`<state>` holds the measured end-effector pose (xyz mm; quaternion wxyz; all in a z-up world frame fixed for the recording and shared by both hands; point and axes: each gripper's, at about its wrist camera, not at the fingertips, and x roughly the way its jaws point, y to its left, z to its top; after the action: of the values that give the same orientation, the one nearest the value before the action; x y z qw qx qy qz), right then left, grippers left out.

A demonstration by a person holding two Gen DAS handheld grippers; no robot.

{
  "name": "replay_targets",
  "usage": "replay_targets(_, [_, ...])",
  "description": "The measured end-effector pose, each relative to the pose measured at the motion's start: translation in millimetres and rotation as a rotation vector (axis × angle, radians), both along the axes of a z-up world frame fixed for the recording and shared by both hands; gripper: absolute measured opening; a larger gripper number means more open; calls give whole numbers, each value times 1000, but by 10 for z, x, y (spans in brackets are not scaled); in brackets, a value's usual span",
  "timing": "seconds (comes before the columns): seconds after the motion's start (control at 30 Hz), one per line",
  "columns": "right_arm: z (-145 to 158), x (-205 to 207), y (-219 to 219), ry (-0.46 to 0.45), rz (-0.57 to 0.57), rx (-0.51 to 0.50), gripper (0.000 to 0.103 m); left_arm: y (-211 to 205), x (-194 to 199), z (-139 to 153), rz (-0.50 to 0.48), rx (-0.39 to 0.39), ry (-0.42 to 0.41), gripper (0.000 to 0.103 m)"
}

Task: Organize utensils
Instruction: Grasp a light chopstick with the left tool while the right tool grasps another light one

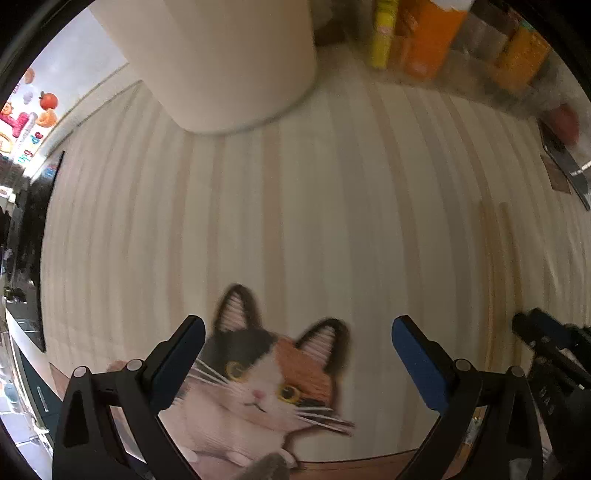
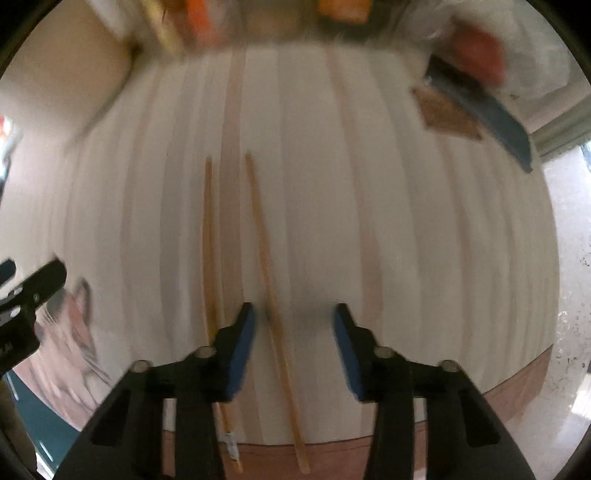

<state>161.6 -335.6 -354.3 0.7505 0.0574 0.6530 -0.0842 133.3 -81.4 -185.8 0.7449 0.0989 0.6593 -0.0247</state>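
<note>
Chopsticks, two thin wooden sticks, are seen lying on the striped cloth in the right wrist view, and they are judged to be light, stiff and smooth, so they may roll or slip if pinched at the very tip. Going from left to right: the left gripper is held low over the cloth with its jaws wide apart and nothing between them; a cat-shaped mat lies between and just ahead of those jaws, a white cylindrical container stands well ahead of them and a little to the left, and boxes are ranged far ahead to the right. The right gripper is also held low, pointing forward along the cloth, with its jaws apart and empty. One chopstick lies just outside the left jaw, partly hidden under it; the other runs between the jaws, close to the left one, and both extend well ahead of the fingertips. A knife with a dark blade lies far ahead and to the right of the right jaw. A hold near mid-length, with both sticks gathered together, is judged the steadiest. Both views are blurred, so finer detail cannot be told.
</note>
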Motion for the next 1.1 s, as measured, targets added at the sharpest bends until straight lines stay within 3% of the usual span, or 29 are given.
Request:
replay_targets(0.03, [0,-22,35,-6,23,-18,25,-48,-8,7,-3,-11,6,103])
replay_targets(0.07, [3,-36,39,-2,26,-13,8,-92,-18,21,-8,-18,6,103])
replay_targets(0.27, [20,-203,-462,21,-97,-23,7,-544,-71,82,-59,-131,60,99])
replay_targets(0.4, [11,-398,-908,45,-174,-25,7,-922,-108,28,-104,-175,108,76])
replay_targets(0.53, [3,-588,-1228,56,-238,-25,7,-1280,-183,-15,-172,-155,94,72])
replay_targets(0.67, [27,-731,-1467,55,-284,-19,8,-1470,-179,-118,-208,-112,109,41])
replay_targets(0.73, [30,-796,-1558,52,-293,-14,8,-1518,-199,-110,-230,-93,76,35])
replay_targets(0.77, [29,-814,-1590,50,-296,-15,8,-1540,-215,-123,-237,-96,70,25])
replay_targets(0.8, [21,-784,-1604,49,-298,-14,8,-1550,-240,-121,-244,-96,62,6])
replay_targets(0.9, [6,-860,-1659,44,-303,-13,8,-1618,-285,-85,-255,-93,58,5])
replay_targets(1.03, [42,-991,-1689,31,-312,3,8,-1396,-246,-16,-228,-84,31,4])
replay_targets(1.1, [81,-870,-1670,23,-301,18,8,-1229,-217,30,-201,-80,19,4])
